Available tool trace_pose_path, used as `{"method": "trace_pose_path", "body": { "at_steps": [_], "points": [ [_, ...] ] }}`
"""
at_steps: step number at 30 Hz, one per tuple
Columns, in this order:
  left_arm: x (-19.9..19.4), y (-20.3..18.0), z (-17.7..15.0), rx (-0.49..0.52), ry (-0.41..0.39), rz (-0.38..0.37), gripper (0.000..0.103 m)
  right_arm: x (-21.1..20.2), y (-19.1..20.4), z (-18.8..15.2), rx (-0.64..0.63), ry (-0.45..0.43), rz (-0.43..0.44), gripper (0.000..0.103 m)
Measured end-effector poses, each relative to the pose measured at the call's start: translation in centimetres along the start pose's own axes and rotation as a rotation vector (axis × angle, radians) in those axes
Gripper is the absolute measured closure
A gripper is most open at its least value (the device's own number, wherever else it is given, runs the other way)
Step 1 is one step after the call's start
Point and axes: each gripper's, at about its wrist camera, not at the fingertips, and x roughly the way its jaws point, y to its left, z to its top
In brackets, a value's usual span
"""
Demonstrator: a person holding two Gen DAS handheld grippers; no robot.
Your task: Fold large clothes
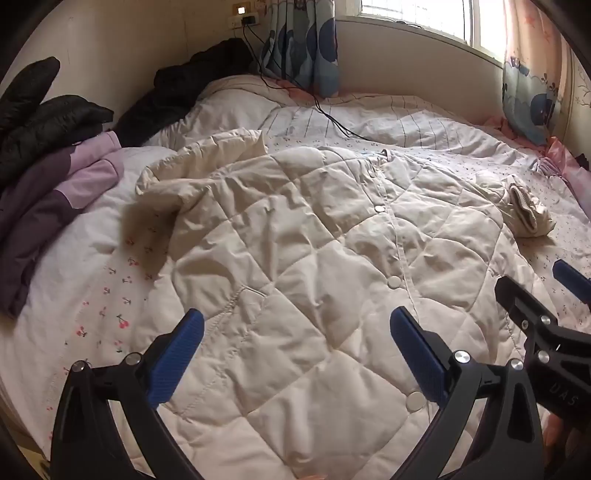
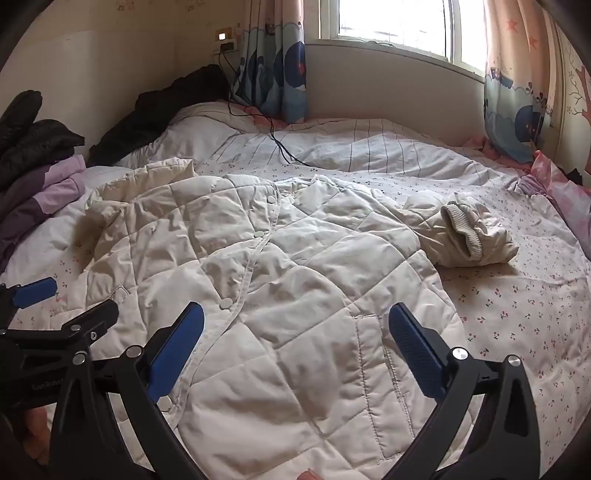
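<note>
One cream quilted jacket point(image 1: 314, 266) lies spread front-up across the middle of the bed point(image 1: 92, 295), and it fills most of what we see from both wrists. Its snap placket point(image 1: 391, 251) runs down the front, closed, with round snaps along it. One sleeve, with a ribbed cuff point(image 2: 461, 232), lies bent on the bedding at the jacket's right side; the other sleeve point(image 1: 192, 162) bunches up toward the far left. A stitched pocket point(image 2: 373, 354) shows on the near right panel.

We hold our left gripper point(image 1: 295, 354) above the near part of the jacket, tilted downward, its blue pads spread wide with nothing between them but the fabric below. Our right gripper point(image 2: 295, 350) hovers just beside it, over the pocket side, its jaws equally wide apart and gripping nothing. Each gripper shows at the edge of the other's view, so the two sit close together. Whether either pad touches the cloth we cannot tell.

Under the jacket the bedding is pale with a small cherry print, and farther back lies a striped duvet point(image 2: 388, 155). A purple and lilac garment point(image 1: 55, 206) sits at the left edge of the bed, with black padded clothing point(image 1: 44, 118) piled above it and another dark heap point(image 1: 192, 85) in the far corner. A black cable point(image 1: 325, 110) trails from a wall socket point(image 1: 247, 20) across the duvet. Patterned curtains point(image 2: 277, 62) hang on both sides of a bright window point(image 2: 395, 22).
</note>
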Motion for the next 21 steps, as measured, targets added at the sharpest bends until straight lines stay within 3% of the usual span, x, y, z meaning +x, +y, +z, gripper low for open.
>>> {"method": "trace_pose_path", "body": {
  "at_steps": [5,15,21],
  "points": [
    [0.1,-1.3,0.8,0.000,0.032,0.002,0.006,0.6,-0.6,-0.8,0.014,-0.020,-0.012,0.006],
    [2.5,-1.0,0.0,-0.037,0.085,-0.101,0.006,0.7,-2.0,-0.2,0.035,-0.009,-0.026,0.006],
    [2.3,-1.2,0.2,-0.057,0.044,-0.098,0.006,1.1,-2.8,-0.3,0.054,0.003,-0.042,0.006]
  ]
}}
